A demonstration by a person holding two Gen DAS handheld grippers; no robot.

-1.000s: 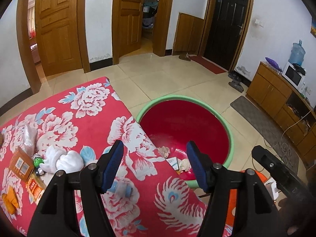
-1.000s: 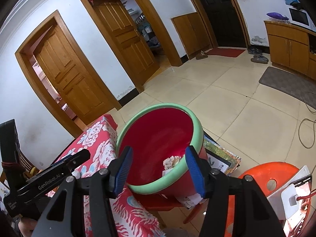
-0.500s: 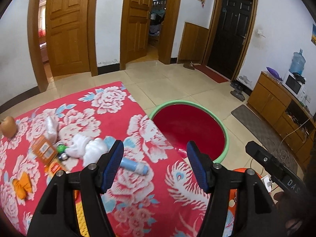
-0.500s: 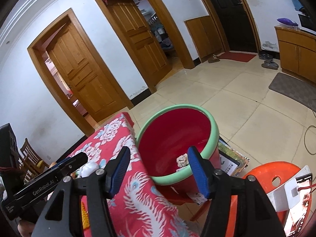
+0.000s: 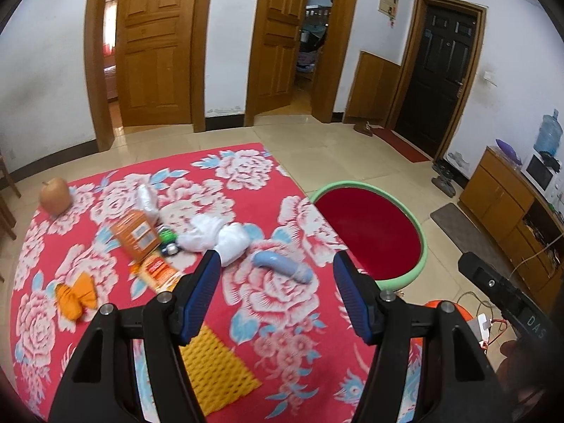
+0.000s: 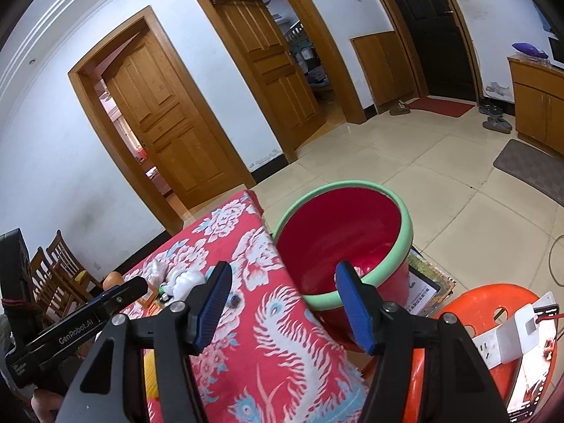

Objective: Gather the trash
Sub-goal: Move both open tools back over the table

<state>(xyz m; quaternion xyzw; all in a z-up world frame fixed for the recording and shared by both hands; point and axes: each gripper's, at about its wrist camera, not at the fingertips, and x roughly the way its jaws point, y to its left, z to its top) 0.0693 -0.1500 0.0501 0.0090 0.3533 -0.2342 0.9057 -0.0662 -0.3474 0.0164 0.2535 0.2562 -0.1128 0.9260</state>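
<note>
Below, the two wrist views cover one bench (image 5: 289,320) draped in a red cloth with white peony print, beside a red plastic tub with a pale green rim (image 5: 421,243) standing on the floor.

Left wrist view: the left tongs (image 5: 276,294) hang above the cloth with jaws apart and nothing between them. Only this view lays the trash out clearly: a crumpled white tissue wad (image 5: 218,238), a pale blue curved tube (image 5: 283,266) just beside it, an orange cardboard box (image 5: 135,234), a flat orange sachet (image 5: 160,273), a small green-capped item (image 5: 168,237), an orange bow-shaped wrapper (image 5: 75,298), a yellow mesh mat (image 5: 216,370) at the near edge, and a brown round fruit (image 5: 54,195) at the far corner. The tub's floor is hidden here by its own rim.

Right wrist view: the right tongs (image 6: 282,303) also stand parted and empty, held over the bench edge next to the tub (image 6: 352,187). Here the tub's outer wall shows, with printed papers (image 6: 424,283) under it and an orange plastic stool (image 6: 493,303) alongside. The trash pile appears only as a small white and green cluster behind the left finger. The other gripper's black body (image 6: 70,331) crosses the lower left.
</note>
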